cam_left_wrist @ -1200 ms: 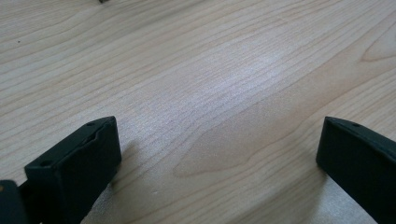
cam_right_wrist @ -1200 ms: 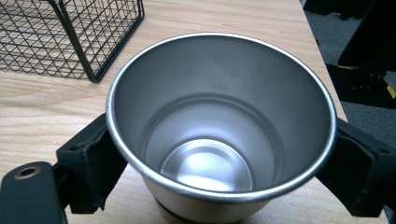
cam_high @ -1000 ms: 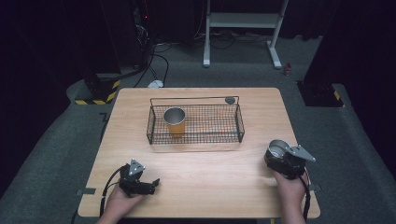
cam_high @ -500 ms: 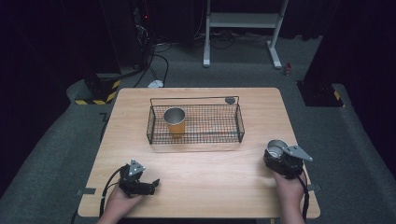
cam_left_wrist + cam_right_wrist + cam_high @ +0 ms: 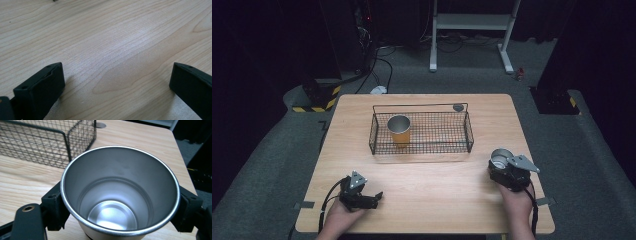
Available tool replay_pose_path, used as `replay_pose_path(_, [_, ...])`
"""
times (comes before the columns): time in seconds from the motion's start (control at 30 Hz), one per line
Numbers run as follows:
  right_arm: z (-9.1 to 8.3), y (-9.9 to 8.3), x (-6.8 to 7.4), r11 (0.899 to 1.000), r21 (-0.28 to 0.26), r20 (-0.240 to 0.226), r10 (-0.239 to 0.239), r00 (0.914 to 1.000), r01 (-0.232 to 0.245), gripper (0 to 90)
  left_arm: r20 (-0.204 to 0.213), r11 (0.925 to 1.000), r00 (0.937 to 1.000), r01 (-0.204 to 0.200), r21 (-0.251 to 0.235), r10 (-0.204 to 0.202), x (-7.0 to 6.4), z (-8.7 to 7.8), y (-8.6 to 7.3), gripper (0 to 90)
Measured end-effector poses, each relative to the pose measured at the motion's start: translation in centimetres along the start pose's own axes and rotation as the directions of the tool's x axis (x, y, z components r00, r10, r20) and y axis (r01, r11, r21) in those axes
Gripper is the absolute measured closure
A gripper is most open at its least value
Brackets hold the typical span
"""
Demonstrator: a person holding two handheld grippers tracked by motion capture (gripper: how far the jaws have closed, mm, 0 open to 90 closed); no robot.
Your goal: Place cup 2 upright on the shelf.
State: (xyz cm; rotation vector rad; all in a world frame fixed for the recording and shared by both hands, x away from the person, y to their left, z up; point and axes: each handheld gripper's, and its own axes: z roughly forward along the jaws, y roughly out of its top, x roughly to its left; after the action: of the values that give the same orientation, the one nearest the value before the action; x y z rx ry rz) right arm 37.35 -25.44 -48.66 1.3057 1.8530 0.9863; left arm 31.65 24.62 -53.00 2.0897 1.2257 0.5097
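1. Steel is what your right gripper (image 5: 506,167) holds: a cup (image 5: 120,192), its fingers (image 5: 53,206) pressed against the wall on both sides just below the rim.
2. The cup stands upright, mouth up and base down, so its long axis runs vertically; in the right gripper view you look straight down into the shiny inside to the round bottom.
3. In the high view the cup (image 5: 501,157) is at the table's (image 5: 437,195) right side, near the front, just beside the right front corner of the basket (image 5: 421,131) and outside it.
4. Whether the cup's base touches the table cannot be told.
5. A second cup (image 5: 399,129), orange outside, stands upright inside the basket toward its left end.
6. Your left gripper (image 5: 367,197) sits low at the front left of the table, well apart from the basket, its fingers (image 5: 41,87) spread wide over bare wood with nothing between them.
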Motion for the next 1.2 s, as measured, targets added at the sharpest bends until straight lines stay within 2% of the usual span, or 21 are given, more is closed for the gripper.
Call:
replay_pose_path(0.4, [-0.2,0.9,2.1,0.999,-0.024,-0.045,-0.034,0.9984,0.033,18.4,-0.001,1.0000,1.0000,0.001,-0.002,-0.001,0.0,0.0,0.0,0.3])
replay_pose_path(0.87, [-0.3,2.5,5.3,0.999,-0.028,-0.122,-0.036,0.9919,0.033,18.5,-0.004,1.0000,1.0000,0.000,0.001,0.000,0.0,-0.1,-0.1,0.3])
replay_pose_path(1.2, [-0.9,4.1,6.8,0.999,-0.042,-0.107,-0.017,0.9941,0.013,18.5,0.009,1.0000,1.0000,-0.005,0.000,0.005,0.0,-0.1,-0.1,0.2])
